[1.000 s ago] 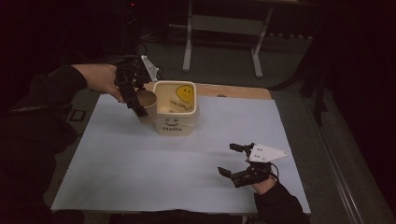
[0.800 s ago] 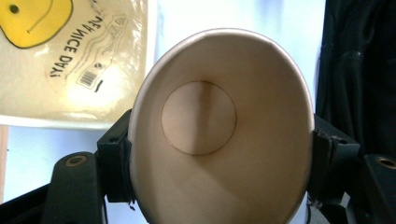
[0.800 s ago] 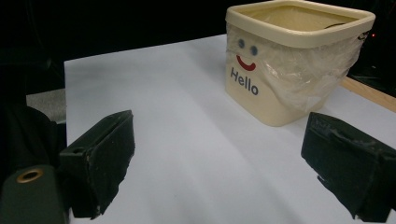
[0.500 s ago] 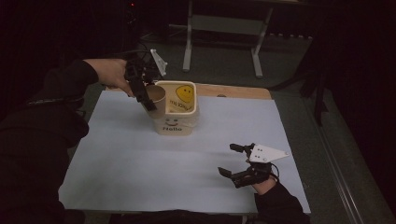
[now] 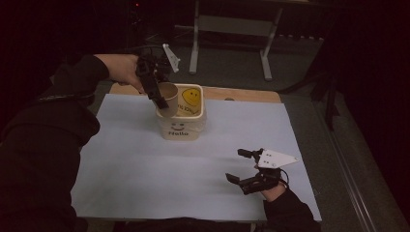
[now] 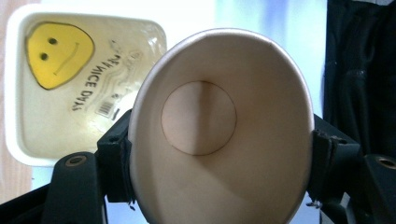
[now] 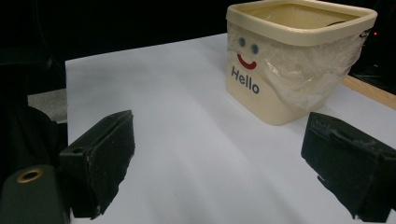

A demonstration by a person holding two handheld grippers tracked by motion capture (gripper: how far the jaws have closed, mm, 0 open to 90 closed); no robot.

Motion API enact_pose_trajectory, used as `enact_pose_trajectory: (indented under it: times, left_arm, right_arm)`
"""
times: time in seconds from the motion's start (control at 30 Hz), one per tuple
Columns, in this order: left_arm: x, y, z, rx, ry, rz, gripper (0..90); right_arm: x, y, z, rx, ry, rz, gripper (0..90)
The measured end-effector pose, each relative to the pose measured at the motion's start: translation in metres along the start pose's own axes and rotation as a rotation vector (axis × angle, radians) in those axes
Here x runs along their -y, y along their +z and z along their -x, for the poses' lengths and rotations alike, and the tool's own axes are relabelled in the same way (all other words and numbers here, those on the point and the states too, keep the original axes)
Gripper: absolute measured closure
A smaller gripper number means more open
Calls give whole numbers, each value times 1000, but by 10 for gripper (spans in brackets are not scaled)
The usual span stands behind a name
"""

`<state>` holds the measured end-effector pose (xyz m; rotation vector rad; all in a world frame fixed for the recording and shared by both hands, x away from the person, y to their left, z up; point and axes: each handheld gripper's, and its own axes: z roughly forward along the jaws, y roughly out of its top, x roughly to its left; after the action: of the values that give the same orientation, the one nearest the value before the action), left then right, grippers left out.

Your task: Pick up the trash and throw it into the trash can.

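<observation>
One paper cup (image 5: pixel 168 98) is pinched by the left hand-held gripper (image 5: pixel 155 94) and held tilted over the near left corner of the cream bin (image 5: pixel 186 129) (lined with plastic). Release into the bin is judged next. The right hand-held gripper (image 5: pixel 246 168) rests spread on the tabletop (image 5: pixel 145 179), empty.

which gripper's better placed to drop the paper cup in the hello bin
Left. The left gripper is shut on the paper cup and holds it over the rim of the bin. The right gripper sits open and empty on the table's near right side.
</observation>
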<state>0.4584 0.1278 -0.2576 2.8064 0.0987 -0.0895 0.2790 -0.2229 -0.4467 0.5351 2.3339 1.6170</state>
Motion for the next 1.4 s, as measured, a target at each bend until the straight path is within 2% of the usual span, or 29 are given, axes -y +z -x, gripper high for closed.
enact_pose_trajectory:
  times: [0.37, 0.43, 0.7, 1.03, 1.4]
  left_arm:
    - [-11, -4, -10, -17, 7, -13, 284]
    - [-13, -4, -12, -15, 14, -2, 283]
    - [-13, -7, -22, -33, 9, 7, 284]
    - [-17, -5, -31, -45, 6, -20, 284]
    - [-20, -4, -41, -47, 10, -21, 288]
  right_arm:
    - [0, 0, 0, -1, 0, 1, 95]
    - [0, 0, 0, -3, 1, 1, 95]
    - [0, -1, 0, -4, -1, 3, 95]
    - [0, 0, 0, -7, -3, 1, 95]
    - [1, 1, 1, -12, 3, 1, 95]
